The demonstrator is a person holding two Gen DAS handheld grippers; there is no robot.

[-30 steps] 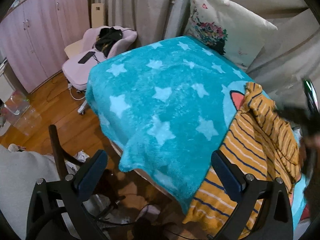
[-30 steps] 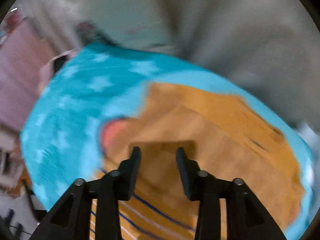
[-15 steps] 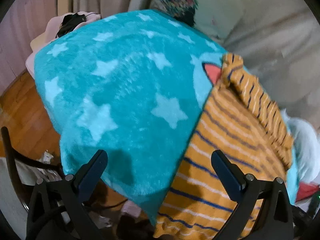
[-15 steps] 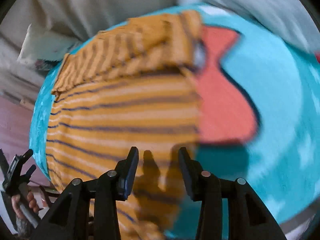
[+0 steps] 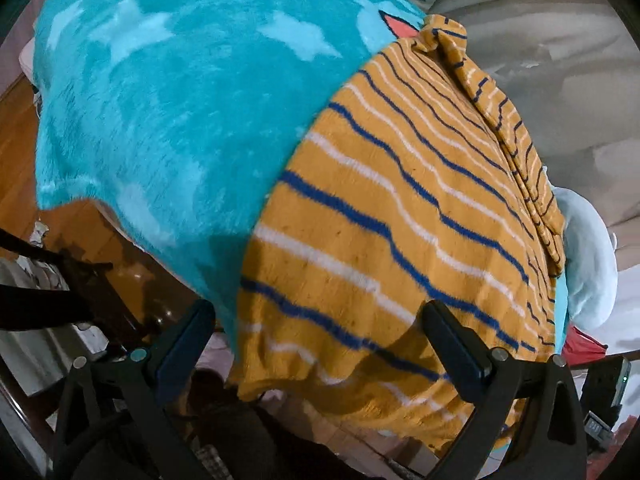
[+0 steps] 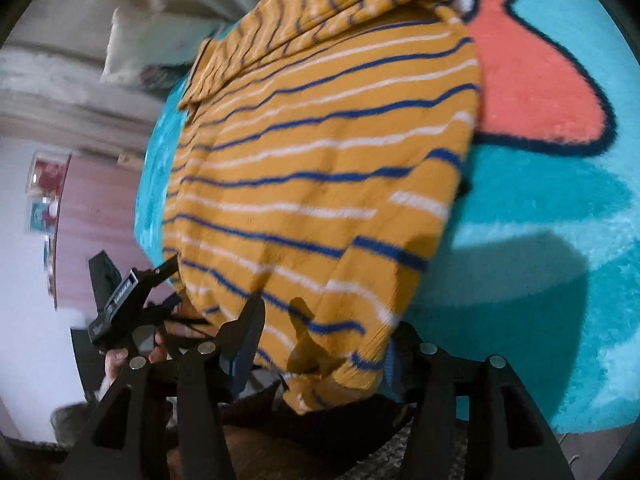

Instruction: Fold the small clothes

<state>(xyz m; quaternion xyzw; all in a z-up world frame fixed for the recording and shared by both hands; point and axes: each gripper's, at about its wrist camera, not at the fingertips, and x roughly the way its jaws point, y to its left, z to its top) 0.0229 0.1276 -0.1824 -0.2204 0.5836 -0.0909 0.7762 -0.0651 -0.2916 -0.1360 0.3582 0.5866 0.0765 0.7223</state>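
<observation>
A small mustard-yellow garment with blue and white stripes [image 5: 392,208] lies on a turquoise star blanket [image 5: 168,92], its lower hem hanging over the near edge. Its far edge is folded over in a narrow band. My left gripper [image 5: 320,344] is open wide, its fingers on either side of the hanging hem. In the right wrist view the same garment [image 6: 320,168] fills the middle. My right gripper [image 6: 324,340] is open around the garment's near corner, which hangs between the jaws. The left gripper [image 6: 132,300] shows at the garment's left edge there.
The blanket [image 6: 540,240] has a red shape with a black outline [image 6: 532,80]. Grey bedding [image 5: 552,72] lies beyond the garment. A wooden floor [image 5: 16,140] lies at the left below the blanket edge. A pale blue cloth [image 5: 588,264] lies at the right.
Both grippers have moved in close to the garment's near hem. The right gripper's jaws have opened wider and now straddle a corner of the cloth.
</observation>
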